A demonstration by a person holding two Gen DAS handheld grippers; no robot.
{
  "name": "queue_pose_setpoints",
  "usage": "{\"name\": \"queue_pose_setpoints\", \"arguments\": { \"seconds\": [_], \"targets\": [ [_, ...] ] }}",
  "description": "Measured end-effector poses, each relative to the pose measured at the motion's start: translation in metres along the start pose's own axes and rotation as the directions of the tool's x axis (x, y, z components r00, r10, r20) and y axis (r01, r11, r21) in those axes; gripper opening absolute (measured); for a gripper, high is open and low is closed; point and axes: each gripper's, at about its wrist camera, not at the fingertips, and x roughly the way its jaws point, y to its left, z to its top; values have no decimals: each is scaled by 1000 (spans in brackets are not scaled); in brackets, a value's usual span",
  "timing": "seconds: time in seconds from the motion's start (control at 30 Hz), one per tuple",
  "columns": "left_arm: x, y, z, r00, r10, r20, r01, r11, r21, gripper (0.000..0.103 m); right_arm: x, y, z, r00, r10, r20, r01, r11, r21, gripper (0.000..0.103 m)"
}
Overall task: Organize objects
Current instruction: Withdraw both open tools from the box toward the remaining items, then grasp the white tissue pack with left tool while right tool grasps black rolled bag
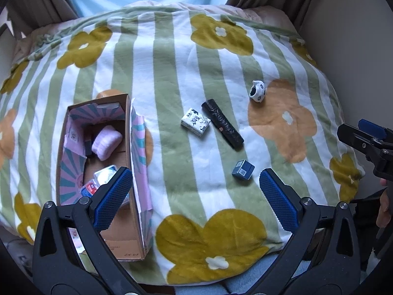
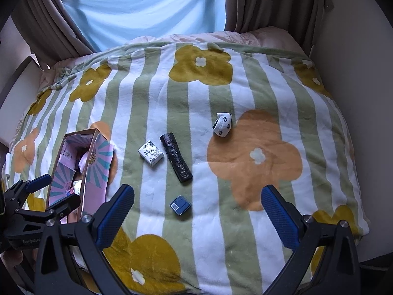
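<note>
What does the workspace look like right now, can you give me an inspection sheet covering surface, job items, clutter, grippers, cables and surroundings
Surface: green-and-white striped fleece blanket with flower print, on a bed.
Job's things: open cardboard box with pink sunburst lining holding a lilac folded cloth and small packets; outside it on the blanket, a white patterned tissue pack, black rolled bag bundle, small dark blue box, white-and-black balled sock.
Clutter: nothing seen.
Grippers: left gripper open, empty; right gripper open, empty.
Cables: nothing seen.
Surroundings: brown curtains, light blue sheet behind.
</note>
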Motion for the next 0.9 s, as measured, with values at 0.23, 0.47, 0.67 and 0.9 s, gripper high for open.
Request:
{"name": "queue_pose_setpoints", "arguments": {
  "seconds": [0.23, 0.47, 0.67, 0.9],
  "targets": [
    [48, -2, 32, 999, -9, -54, 11, 1000, 24, 102, 50, -4, 17, 999, 28, -43, -30, 998, -47, 102],
    [120, -5, 62, 992, -3, -123, 11, 998, 61, 99, 125, 4, 24, 992, 66, -106, -84, 982, -172, 86],
    [183, -2, 75, 982, -1, -188, 18, 996, 89, 98, 187, 20, 19, 983, 116, -138, -151, 950, -275, 78],
    [244, -3, 79, 968, 14, -249, 18, 992, 129, 98, 246, 31, 15, 971, 149, -188, -205, 922, -328, 70]
  ]
}}
